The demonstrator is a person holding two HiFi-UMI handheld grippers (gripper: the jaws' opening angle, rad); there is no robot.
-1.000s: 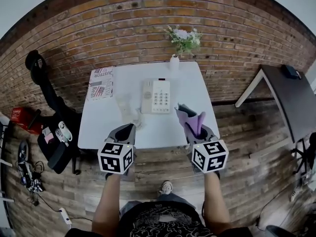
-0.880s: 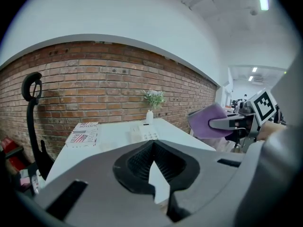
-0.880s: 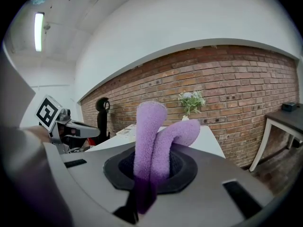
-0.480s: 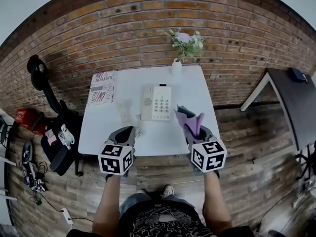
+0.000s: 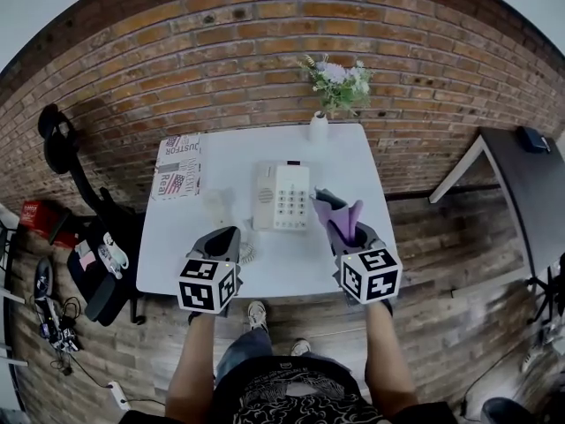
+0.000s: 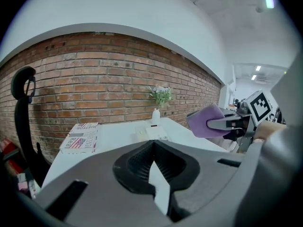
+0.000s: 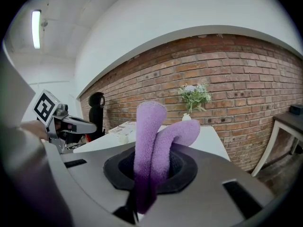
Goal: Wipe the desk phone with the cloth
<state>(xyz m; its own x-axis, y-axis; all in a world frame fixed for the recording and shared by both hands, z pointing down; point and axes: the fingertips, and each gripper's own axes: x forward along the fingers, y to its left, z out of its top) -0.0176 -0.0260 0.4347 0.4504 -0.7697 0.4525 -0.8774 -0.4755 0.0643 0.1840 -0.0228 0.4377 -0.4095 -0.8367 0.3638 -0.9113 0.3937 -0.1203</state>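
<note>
A white desk phone (image 5: 282,196) with a keypad sits mid-table on the white table (image 5: 353,162); it is also small in the left gripper view (image 6: 151,132). A pale handset-like piece (image 5: 216,207) lies left of it, with a coiled cord (image 5: 246,253). My right gripper (image 5: 342,230) is shut on a purple cloth (image 5: 339,212), which sticks up from the jaws (image 7: 152,129) just right of the phone's near corner. My left gripper (image 5: 231,231) hovers over the table's front left of the phone, jaws closed together with nothing in them (image 6: 152,144).
A white vase with flowers (image 5: 320,124) stands at the table's back edge. A printed magazine (image 5: 178,166) lies at the back left. A black office chair (image 5: 93,237) stands left of the table, a dark side desk (image 5: 521,179) to the right. A brick wall runs behind.
Both grippers have come a little further in over the table's front edge. The right one with the cloth is nearer the phone. The person's foot has stepped forward below.
</note>
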